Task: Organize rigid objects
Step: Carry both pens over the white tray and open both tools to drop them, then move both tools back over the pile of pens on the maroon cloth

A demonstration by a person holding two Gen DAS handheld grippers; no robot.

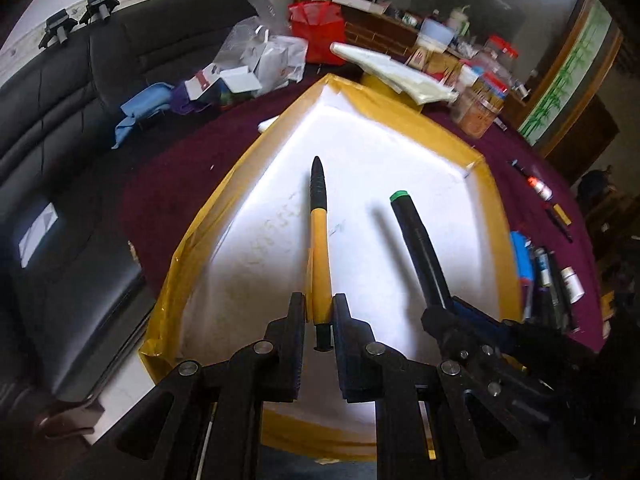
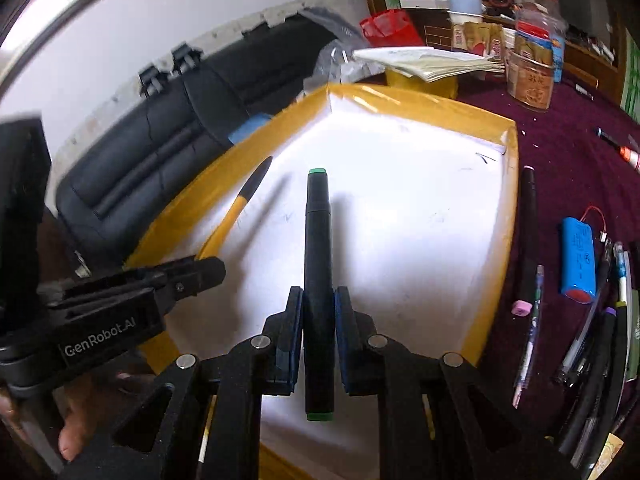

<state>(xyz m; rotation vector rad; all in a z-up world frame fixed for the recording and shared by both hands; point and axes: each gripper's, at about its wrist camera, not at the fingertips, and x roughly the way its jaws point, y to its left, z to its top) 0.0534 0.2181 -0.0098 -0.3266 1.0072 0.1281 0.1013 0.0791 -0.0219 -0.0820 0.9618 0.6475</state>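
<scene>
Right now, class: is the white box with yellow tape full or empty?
Empty: the white box shows only bare floor; both pens are held above it.

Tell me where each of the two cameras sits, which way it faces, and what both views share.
Left wrist: on the left gripper, looking down along its fingers at the white board; it grips a yellow pen, with the right gripper alongside.
Right wrist: on the right gripper, facing the same white board; it grips a black marker, with the left gripper and a hand at the left edge.
Shared: board, pen, marker, both grippers, black sofa, red bag.
</scene>
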